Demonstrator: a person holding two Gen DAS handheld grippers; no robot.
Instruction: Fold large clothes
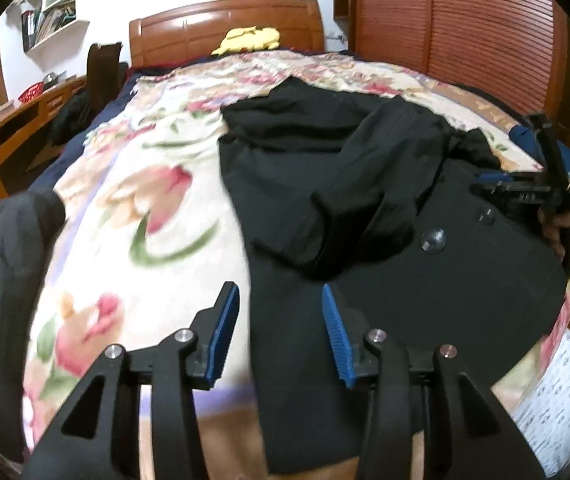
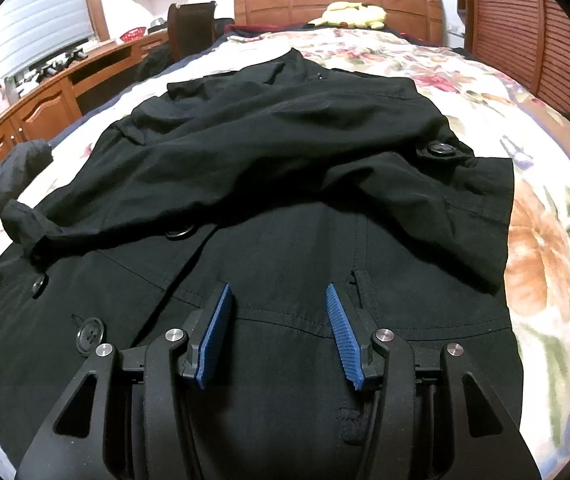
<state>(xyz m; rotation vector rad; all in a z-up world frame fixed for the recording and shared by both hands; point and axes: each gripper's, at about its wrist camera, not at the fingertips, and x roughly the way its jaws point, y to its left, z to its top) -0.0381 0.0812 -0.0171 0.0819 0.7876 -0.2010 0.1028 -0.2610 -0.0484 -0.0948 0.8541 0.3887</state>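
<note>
Two open tongs [image 1: 281, 296] [image 2: 277, 296], black coat [image 2: 285, 184] spread below both.

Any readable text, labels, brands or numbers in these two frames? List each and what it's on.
None legible.
White printed sheet at the bed's near corner, left wrist view: rows of small dark marks, too blurred to read.
Books on the wall shelf: spines too small to read.
Black coat and its buttons: no readable label or brand.
</note>
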